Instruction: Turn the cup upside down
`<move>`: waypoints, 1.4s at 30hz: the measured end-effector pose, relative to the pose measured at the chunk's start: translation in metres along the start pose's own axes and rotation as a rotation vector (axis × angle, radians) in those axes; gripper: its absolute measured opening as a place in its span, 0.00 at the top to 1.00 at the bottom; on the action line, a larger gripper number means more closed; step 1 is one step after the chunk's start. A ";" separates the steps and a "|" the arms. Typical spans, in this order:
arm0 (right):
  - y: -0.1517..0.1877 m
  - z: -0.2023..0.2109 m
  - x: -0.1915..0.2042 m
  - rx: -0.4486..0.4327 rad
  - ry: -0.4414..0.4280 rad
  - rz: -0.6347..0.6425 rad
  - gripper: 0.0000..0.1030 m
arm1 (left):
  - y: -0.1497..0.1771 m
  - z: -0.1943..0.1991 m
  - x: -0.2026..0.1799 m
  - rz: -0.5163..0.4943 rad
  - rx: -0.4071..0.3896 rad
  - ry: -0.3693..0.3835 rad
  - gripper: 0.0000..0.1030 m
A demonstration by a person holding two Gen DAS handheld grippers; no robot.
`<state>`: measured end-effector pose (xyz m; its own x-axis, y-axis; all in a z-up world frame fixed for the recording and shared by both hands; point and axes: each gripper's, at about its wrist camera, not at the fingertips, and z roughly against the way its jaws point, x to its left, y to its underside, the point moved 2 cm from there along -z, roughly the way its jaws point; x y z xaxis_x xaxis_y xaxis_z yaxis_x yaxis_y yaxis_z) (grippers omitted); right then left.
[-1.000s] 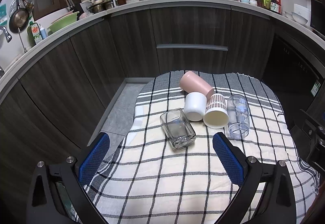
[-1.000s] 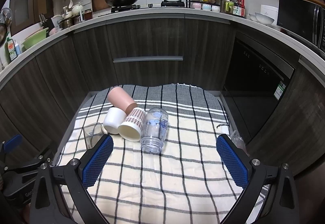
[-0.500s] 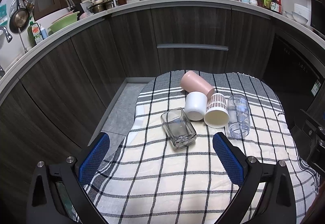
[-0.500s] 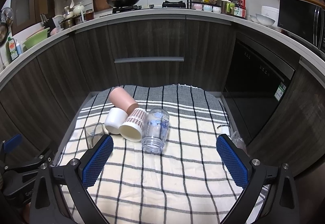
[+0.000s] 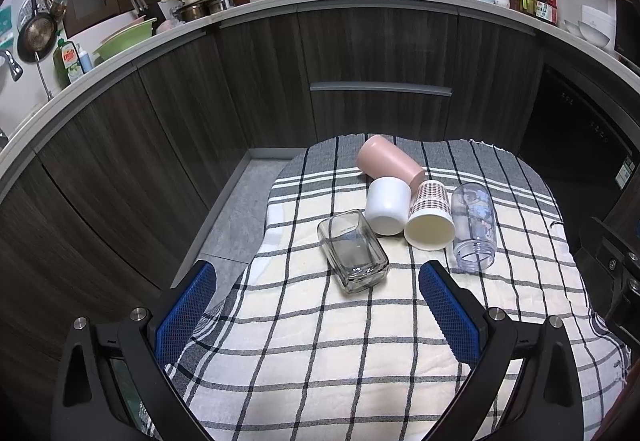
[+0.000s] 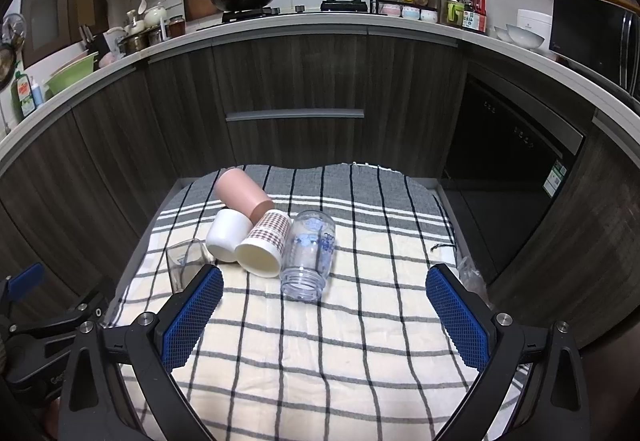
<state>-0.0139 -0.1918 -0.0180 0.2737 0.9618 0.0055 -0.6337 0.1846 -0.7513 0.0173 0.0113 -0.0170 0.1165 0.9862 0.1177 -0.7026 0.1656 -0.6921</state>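
Left wrist view: left claw [image 5: 316, 301] spread wide, nothing between its blue pads, hovering over the near part of the checked cloth [image 5: 360, 361] on the bench. Just beyond, lying on their sides in a touching cluster: square glass [image 5: 354, 251], white cup [image 5: 387, 211], patterned cup [image 5: 430, 221], clear bottle [image 5: 474, 227], pink cup [image 5: 390, 163] farthest. Right wrist view: right claw [image 6: 324, 301] likewise spread apart, empty, nearest the clear bottle.

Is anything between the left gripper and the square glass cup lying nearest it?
Nothing visible. Only bare checked cloth lies between the open left gripper and the square glass cup. The white cup and patterned paper cup sit behind the glass, close to its far end.
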 end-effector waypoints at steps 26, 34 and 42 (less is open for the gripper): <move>-0.004 -0.072 0.007 0.078 0.026 0.008 0.01 | -0.011 -0.081 -0.003 0.030 0.093 -0.013 0.00; -0.004 -0.113 -0.001 0.137 0.050 0.004 0.03 | -0.013 -0.131 -0.020 0.028 0.164 -0.018 0.00; 0.000 -0.143 -0.007 0.173 0.064 0.002 0.03 | -0.005 -0.168 -0.033 0.027 0.214 -0.028 0.00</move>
<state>0.0875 -0.2277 -0.1129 0.3146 0.9483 -0.0419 -0.7476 0.2203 -0.6265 0.1354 -0.0217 -0.1371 0.0780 0.9894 0.1229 -0.8385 0.1318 -0.5287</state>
